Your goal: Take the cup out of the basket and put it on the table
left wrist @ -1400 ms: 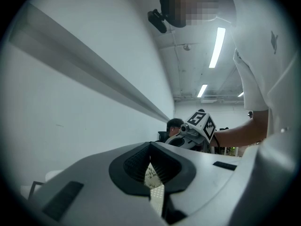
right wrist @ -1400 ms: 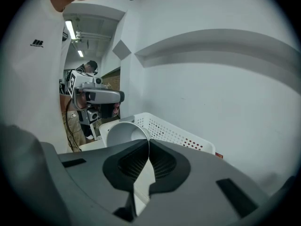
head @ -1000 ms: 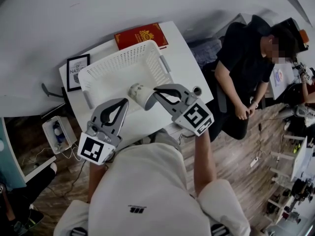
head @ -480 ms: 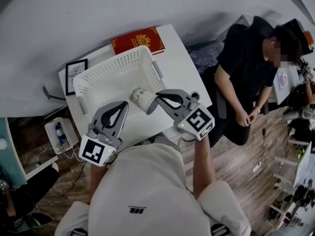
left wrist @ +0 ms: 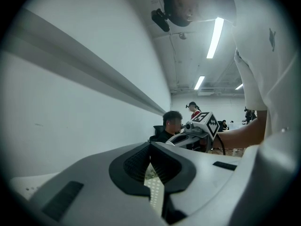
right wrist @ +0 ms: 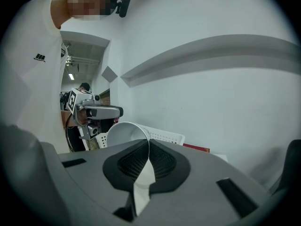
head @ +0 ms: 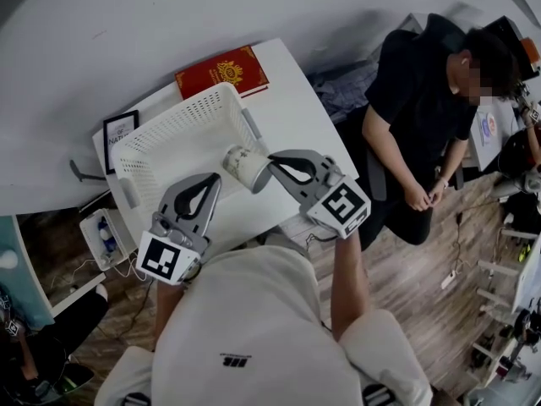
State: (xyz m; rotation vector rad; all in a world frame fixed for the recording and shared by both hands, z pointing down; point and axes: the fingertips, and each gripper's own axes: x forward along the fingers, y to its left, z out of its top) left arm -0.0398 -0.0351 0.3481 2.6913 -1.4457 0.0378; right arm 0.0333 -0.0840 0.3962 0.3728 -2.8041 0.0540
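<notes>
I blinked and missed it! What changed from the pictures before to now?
The right gripper, clamped on the cup, carried it sideways, from over the basket's near side toward its right corner. The left gripper went along, shut and empty. No grip changed; basket, book and picture frame kept their places on the table.

**Location:** open-plan office or lab hall, catalogued from my working position.

**Evidence:**
- my white desk (head: 297,112), far edge against a plain white wall (head: 169,15)
- wood-pattern floor (head: 406,286)
- seated person (head: 418,108) just beside the desk's right edge
- another desk (head: 490,129), cluttered, beyond that person
- ceiling strip lights (left wrist: 216,36)
- other people (left wrist: 193,110) standing down the hall
</notes>
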